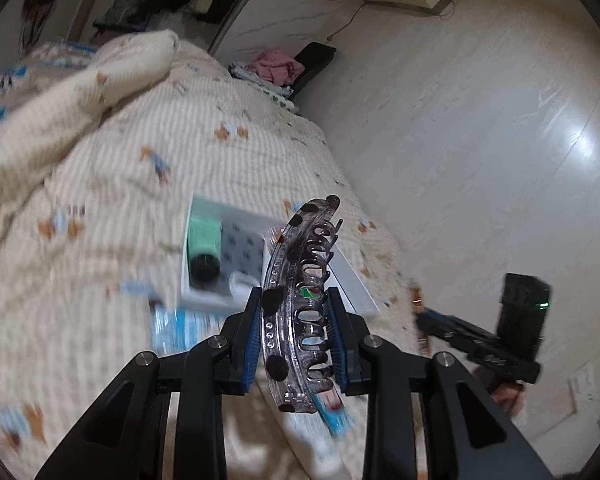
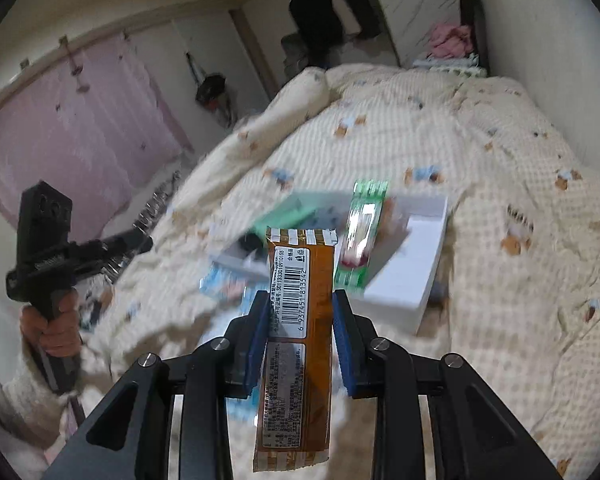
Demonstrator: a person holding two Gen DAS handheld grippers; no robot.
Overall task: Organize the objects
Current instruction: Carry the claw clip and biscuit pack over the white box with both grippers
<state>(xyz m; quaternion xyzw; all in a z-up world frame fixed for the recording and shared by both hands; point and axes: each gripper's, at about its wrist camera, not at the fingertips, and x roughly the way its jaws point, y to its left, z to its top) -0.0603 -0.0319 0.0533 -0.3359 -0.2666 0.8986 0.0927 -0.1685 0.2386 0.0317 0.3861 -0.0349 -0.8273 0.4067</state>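
Note:
My left gripper (image 1: 296, 300) is shut on a clear brownish hair claw clip (image 1: 296, 304) with dark dots, held upright above the bed. My right gripper (image 2: 300, 300) is shut on an orange snack bar wrapper (image 2: 296, 340) with a barcode, held lengthwise between the blue pads. A white open box (image 1: 204, 300) lies on the quilt ahead of both grippers; it also shows in the right wrist view (image 2: 412, 284). In it lie a mint-green tube with a black cap (image 1: 204, 248) and a green packet (image 2: 360, 236).
The cream patterned quilt (image 1: 140, 168) covers the bed, bunched at the far end. Blue packets (image 1: 180, 332) lie on it beside the box. Pale floor (image 1: 480, 140) lies right of the bed. Pink clothes (image 2: 450, 40) sit on a dark headboard.

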